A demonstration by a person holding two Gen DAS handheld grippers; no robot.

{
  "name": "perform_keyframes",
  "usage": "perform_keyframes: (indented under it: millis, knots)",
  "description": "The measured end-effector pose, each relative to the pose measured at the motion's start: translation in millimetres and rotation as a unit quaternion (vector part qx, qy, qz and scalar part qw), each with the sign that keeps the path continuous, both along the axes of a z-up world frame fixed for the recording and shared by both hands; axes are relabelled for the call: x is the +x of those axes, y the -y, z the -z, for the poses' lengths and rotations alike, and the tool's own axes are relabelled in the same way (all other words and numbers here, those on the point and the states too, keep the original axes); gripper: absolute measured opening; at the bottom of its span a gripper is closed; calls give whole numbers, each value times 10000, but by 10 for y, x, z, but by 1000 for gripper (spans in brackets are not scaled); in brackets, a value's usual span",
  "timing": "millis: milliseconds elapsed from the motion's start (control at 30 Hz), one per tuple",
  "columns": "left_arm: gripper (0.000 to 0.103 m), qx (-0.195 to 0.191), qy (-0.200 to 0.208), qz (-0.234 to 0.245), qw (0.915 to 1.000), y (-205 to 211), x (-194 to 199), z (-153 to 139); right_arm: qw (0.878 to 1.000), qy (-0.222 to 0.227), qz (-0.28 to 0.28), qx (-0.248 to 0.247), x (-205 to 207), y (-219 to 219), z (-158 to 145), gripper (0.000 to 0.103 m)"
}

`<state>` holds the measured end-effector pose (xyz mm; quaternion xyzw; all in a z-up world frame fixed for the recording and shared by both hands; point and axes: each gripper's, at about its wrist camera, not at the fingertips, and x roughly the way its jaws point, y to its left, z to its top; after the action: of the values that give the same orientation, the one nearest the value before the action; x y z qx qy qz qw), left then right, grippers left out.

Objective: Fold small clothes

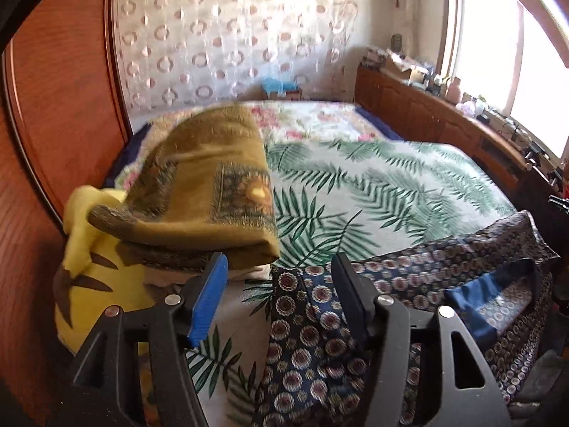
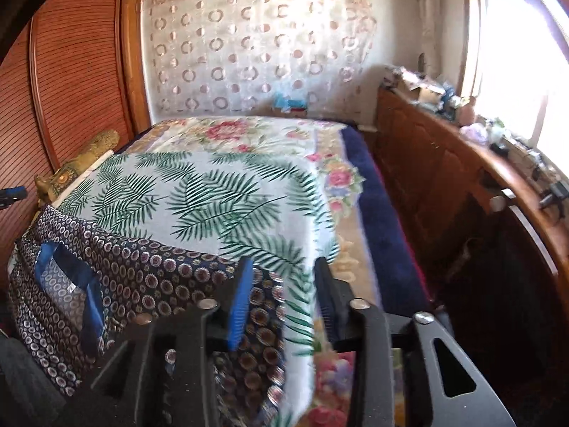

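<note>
Left gripper point(image 1: 279, 267): we see its fingers spread wide with nothing between them, hovering over the near left part of the bed; one blue pad point(image 1: 208, 299) faces inward.
Right gripper point(image 2: 282, 274): we see its fingers spread too and holding nothing, above the near edge of the bed, over the right end of the garment.
Garment point(image 1: 409, 284): a dark navy piece printed with round medallions and trimmed in blue at its opening; we find it lying spread along the near edge of the bed, part of it hanging over that edge. In the right wrist view it point(image 2: 117, 277) fills the near left corner.
Bed point(image 1: 391, 185): covered by a white sheet with green palm fronds; a floral cover shows at the far end and along the right edge.
Olive towel point(image 1: 213, 185): folded, at the left edge of the bed, sitting on top of the yellow cloth and other folded pieces; motion blur softens it.
Yellow cloth point(image 1: 85, 277): with brown stripes, at the near left corner, under the towel.
Wardrobe point(image 2: 71, 82): reddish wood, along the left side of the bed.
Cabinet point(image 2: 444, 178): wooden, along the right side, its top crowded with small items we cannot make out.
Curtain point(image 2: 256, 49): sheer, ring-patterned, behind the far end.
</note>
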<state>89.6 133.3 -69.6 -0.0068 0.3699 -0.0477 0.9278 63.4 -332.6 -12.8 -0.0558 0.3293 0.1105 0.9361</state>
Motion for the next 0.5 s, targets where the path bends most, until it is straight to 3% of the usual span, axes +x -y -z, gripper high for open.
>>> perform_keyframes:
  millis: [333,500]
  knots:
    - [61,-3,-792,-42,9968,-20,268,517,9961,-816,-315,-121,588,-237,505,53]
    - [61,-56,-810,-62,9967,9,227,613,9931,-1097,-369,-205,661,-206,653,56]
